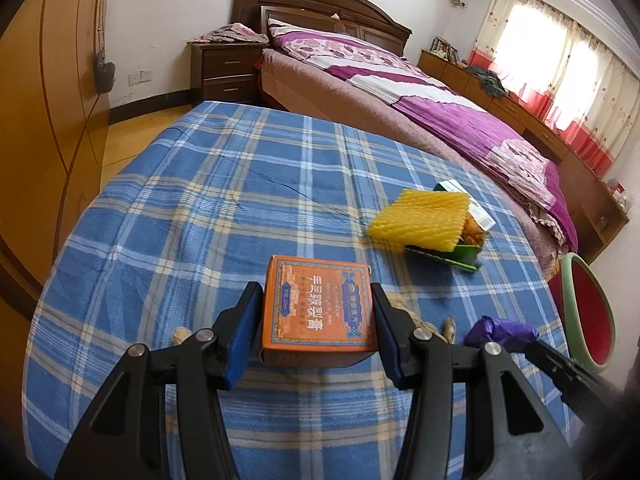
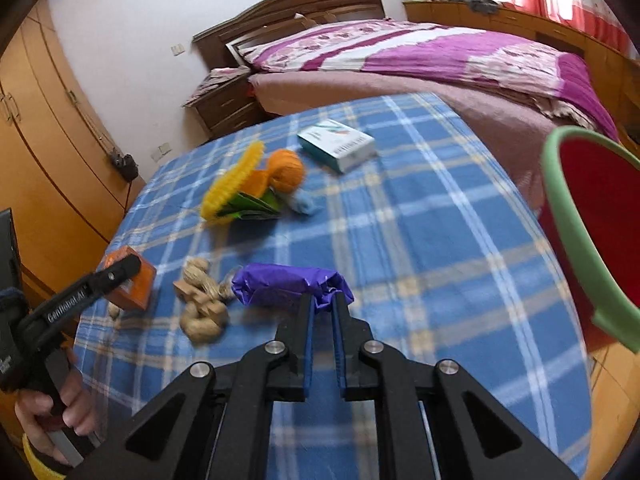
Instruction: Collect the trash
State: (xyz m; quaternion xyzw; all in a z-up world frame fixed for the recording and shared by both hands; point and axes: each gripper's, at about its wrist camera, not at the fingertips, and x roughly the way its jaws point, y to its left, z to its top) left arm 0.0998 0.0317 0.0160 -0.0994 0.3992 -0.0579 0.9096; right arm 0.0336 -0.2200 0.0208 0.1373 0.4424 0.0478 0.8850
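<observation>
while left tongs [image 1: 316, 304] grasp the orange box [image 1: 320, 312], right tongs [image 2: 323, 302] pinch a purple wrapper [image 2: 280, 286], peanuts [image 2: 202, 300] on the checked counter [image 2: 420, 240]

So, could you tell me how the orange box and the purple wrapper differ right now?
The orange box is rigid, square and printed; the purple wrapper is soft, crumpled and plain. The box sits between the left gripper fingers, the wrapper pinched by the right gripper. Both are over the checked cloth.

Blue plaid cloth [image 2: 420, 240] bears peanuts [image 2: 202, 300], teal box [image 2: 338, 146], yellow foam net [image 1: 420, 216].
</observation>
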